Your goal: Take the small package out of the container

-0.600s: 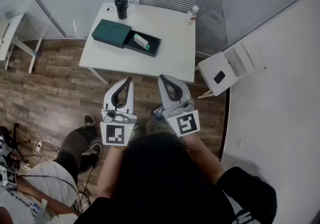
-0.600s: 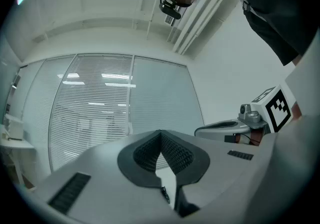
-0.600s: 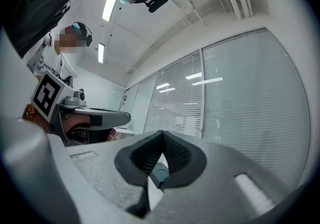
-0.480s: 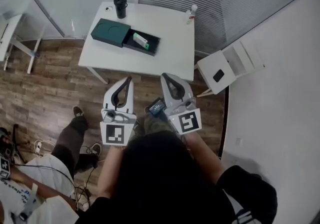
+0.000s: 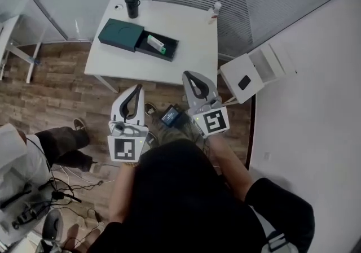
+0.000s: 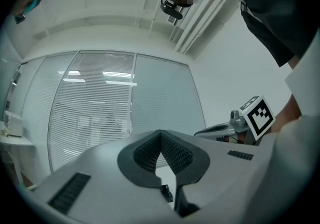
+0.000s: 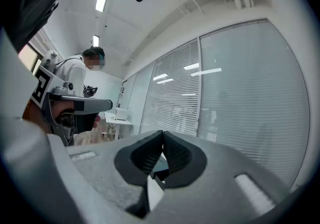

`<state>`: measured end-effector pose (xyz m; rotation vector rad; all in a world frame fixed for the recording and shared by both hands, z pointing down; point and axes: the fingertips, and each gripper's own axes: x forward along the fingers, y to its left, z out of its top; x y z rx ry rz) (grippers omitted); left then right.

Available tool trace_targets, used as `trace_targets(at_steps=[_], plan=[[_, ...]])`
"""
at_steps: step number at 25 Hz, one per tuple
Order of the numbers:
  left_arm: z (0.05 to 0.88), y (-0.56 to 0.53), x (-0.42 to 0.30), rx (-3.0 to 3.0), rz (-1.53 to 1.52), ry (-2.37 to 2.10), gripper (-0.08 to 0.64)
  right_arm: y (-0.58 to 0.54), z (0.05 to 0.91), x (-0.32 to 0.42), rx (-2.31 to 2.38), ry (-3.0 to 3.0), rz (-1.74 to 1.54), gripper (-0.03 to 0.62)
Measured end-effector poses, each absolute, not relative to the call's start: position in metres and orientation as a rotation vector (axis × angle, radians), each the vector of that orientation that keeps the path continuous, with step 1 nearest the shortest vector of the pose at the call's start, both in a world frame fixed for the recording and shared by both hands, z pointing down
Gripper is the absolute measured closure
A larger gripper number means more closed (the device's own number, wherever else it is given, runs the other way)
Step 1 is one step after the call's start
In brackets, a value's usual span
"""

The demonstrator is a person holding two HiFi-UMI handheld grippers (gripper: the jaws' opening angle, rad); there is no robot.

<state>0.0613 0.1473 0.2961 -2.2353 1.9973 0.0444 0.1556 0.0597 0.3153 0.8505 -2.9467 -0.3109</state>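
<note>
On the white table (image 5: pixel 186 48) lies a dark green container (image 5: pixel 163 49), open, with its lid (image 5: pixel 120 34) resting beside it on the left. A small white and green package (image 5: pixel 156 42) lies inside the container. Both grippers hover over the wooden floor, well short of the table's front edge. My left gripper (image 5: pixel 137 87) is shut and holds nothing; its ribbed pads (image 6: pixel 170 150) meet at the tip. My right gripper (image 5: pixel 190 74) is likewise shut and holds nothing, its tips together in the right gripper view (image 7: pixel 162 133).
A black bottle (image 5: pixel 131 3) stands at the table's back left and a small white bottle (image 5: pixel 214 12) at its back right. A white side stand (image 5: pixel 254 71) sits to the table's right. Another person (image 5: pixel 34 150) and cables are at the lower left.
The view has shifted, so the table sits slightly higher and further left. Both grippers have edged toward the table. The other person has moved left across the floor.
</note>
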Motion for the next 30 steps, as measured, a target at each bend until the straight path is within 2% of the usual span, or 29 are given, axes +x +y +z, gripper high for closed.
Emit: trace_targets(at_steps=[30], plan=[[0.348, -0.005, 0.016, -2.322, -0.094, 2.072, 0.558, -0.152, 0.429, 0.078, 0.599, -2.826, -0.164, 0.591]])
